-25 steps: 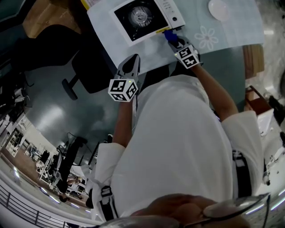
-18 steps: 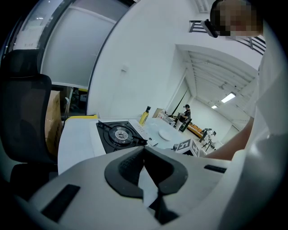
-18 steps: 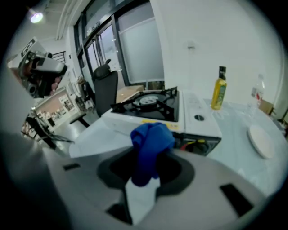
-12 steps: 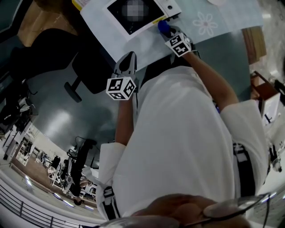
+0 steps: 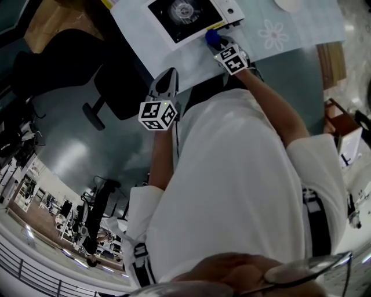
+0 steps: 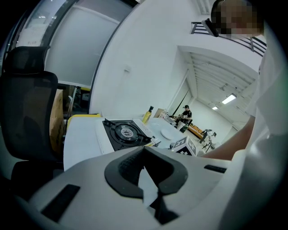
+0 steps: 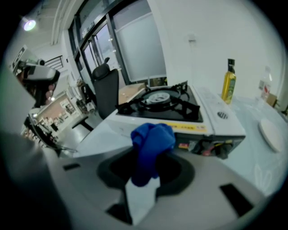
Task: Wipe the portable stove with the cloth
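Just short of the portable stove [image 7: 166, 105], right gripper [image 7: 143, 179] clamps the blue cloth [image 7: 150, 141]; left gripper [image 6: 145, 177] is closed on nothing.

Bare table [image 5: 174, 64] lies open on the near left of the portable stove [image 5: 185, 17]; a black office chair [image 5: 116, 87] crowds the table's left edge; right of the stove, a white plate [image 7: 271, 132] and, farther back, an oil bottle [image 7: 229, 81] take up room.
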